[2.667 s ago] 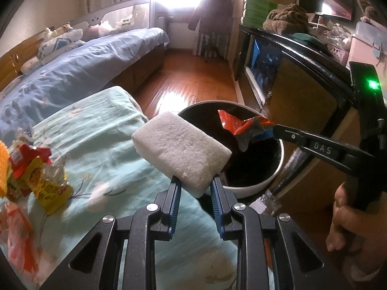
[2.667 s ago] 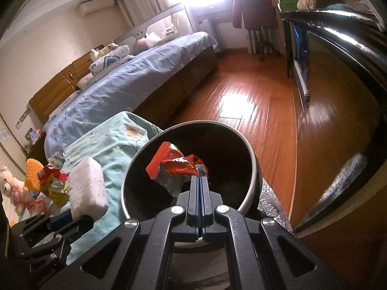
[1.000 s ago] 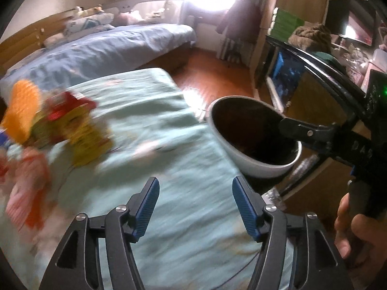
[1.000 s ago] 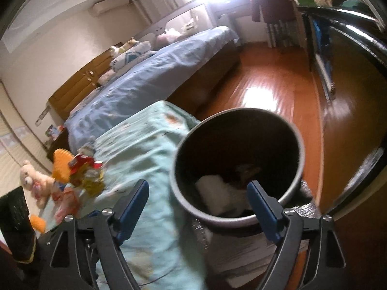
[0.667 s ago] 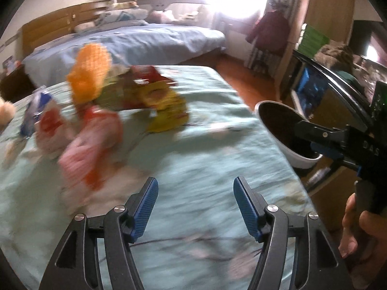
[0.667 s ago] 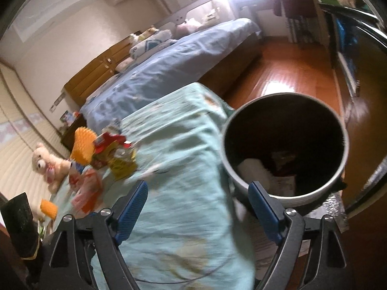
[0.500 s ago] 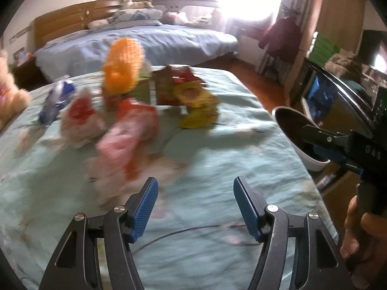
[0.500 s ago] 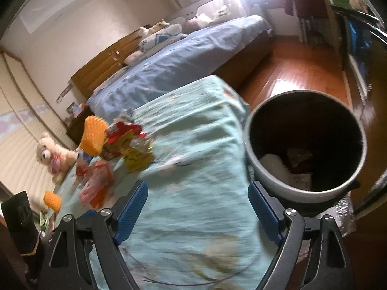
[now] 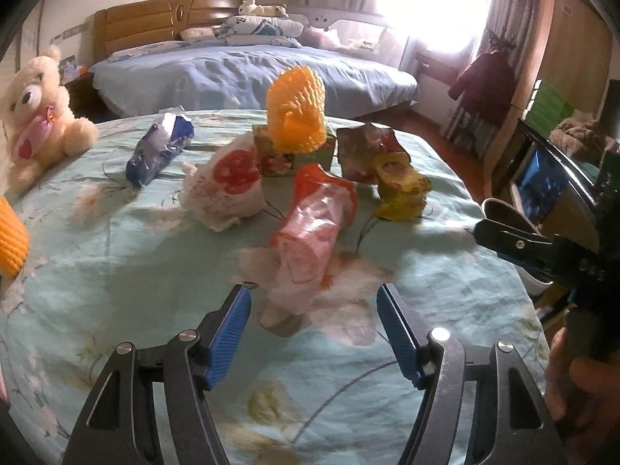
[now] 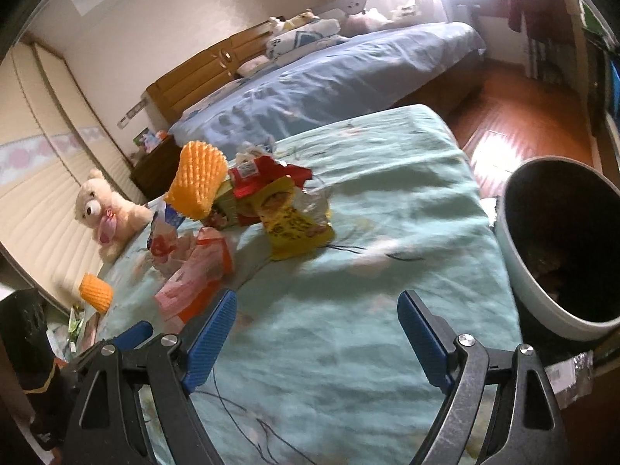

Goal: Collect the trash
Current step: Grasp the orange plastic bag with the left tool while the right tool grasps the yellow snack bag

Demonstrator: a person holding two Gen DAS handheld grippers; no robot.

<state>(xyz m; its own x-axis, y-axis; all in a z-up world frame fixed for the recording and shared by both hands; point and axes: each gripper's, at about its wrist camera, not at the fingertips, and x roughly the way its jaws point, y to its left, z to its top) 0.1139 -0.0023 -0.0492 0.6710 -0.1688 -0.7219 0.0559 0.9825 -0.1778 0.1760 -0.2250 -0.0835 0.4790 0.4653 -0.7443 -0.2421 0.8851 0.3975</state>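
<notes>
Trash lies on a table with a light green flowered cloth (image 9: 116, 271). My left gripper (image 9: 314, 321) is open and empty, just short of a pink and orange plastic wrapper (image 9: 314, 228). Behind it lie a white and red bag (image 9: 224, 190), a yellow wrapper (image 9: 399, 190), a red wrapper (image 9: 368, 151), a blue foil wrapper (image 9: 159, 151) and an orange foam net (image 9: 298, 116). My right gripper (image 10: 314, 325) is open and empty above the cloth (image 10: 348, 310). The yellow wrapper (image 10: 294, 224) lies ahead of it. The dark trash bin (image 10: 562, 248) stands at the table's right edge.
A teddy bear (image 9: 38, 104) sits at the table's far left. A second orange foam net (image 10: 95, 292) lies at the left edge. A bed with blue bedding (image 9: 252, 73) stands behind the table. A dark cabinet (image 9: 554, 178) and wooden floor (image 10: 523, 116) are on the right.
Both grippers let go of the white foam block and the red wrapper, which now lie in the bin. Both then swung left from the bin towards the trash pile on the table.
</notes>
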